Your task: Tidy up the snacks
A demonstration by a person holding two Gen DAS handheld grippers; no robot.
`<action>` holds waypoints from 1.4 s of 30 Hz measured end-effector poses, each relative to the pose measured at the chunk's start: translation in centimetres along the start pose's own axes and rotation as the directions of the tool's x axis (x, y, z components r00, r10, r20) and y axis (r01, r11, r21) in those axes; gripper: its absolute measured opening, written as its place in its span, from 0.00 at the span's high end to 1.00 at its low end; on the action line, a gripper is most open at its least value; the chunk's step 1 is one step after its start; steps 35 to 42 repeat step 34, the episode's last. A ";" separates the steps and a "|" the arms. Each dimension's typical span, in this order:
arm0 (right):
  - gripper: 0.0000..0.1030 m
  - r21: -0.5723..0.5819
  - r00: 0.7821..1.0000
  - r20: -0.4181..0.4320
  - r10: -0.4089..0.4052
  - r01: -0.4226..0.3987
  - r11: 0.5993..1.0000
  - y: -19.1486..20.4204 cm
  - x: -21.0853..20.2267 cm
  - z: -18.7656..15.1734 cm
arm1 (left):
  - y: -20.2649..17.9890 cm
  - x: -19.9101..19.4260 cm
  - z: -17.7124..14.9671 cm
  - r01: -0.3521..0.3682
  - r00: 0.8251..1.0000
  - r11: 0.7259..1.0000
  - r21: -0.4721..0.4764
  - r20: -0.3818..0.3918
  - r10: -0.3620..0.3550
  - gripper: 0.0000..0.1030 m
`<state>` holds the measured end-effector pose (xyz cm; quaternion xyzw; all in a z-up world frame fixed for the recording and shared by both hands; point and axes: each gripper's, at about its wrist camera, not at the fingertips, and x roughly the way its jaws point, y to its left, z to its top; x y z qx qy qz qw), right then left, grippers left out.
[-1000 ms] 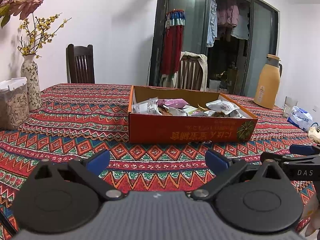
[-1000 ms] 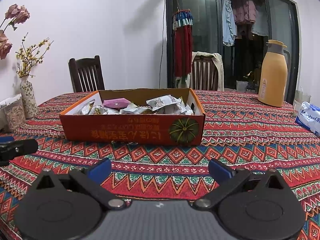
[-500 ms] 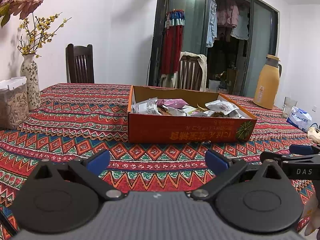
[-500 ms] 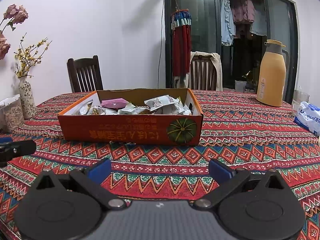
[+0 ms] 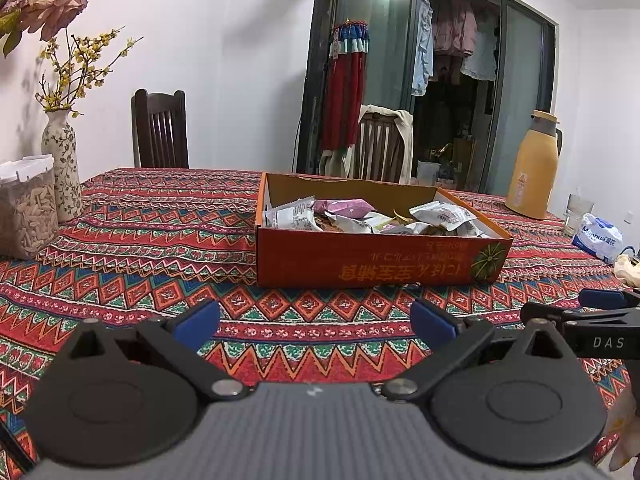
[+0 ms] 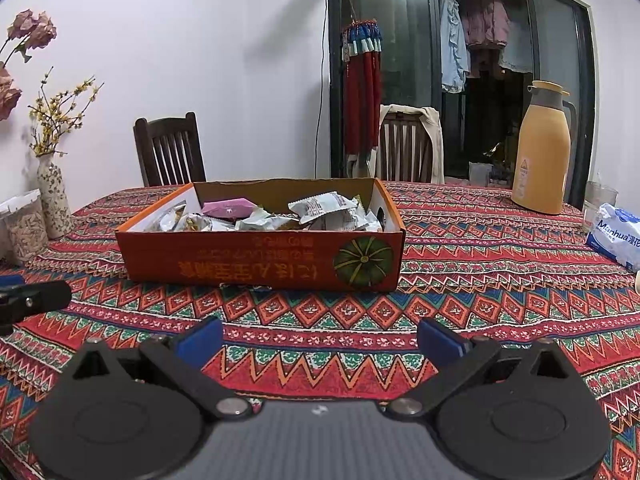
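Barely any change since a second ago: both my grippers, left point(image 5: 316, 320) and right point(image 6: 320, 338), hover spread and empty short of the box point(image 6: 260, 258), snacks point(image 6: 320, 210) heaped inside, so the stage stays unsettled.

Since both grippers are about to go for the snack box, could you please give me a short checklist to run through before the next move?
1. Left gripper open and empty: ok.
2. Right gripper open and empty: ok.
3. Orange box flat on the tablecloth, open top: ok.
4. Snack packets within the box's rim: ok.
5. Cloth between grippers and box free of obstacles: ok.
6. What lies under the top packets: cannot tell.
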<state>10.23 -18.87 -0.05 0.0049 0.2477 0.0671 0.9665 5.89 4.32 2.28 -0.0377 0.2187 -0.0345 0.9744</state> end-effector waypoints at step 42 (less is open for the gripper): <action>0.00 0.001 1.000 -0.001 -0.001 0.001 1.000 0.0 -0.1 0.0 | 0.1 -0.3 -0.1 0.015 1.000 1.000 -0.002 0.007 -0.015 0.00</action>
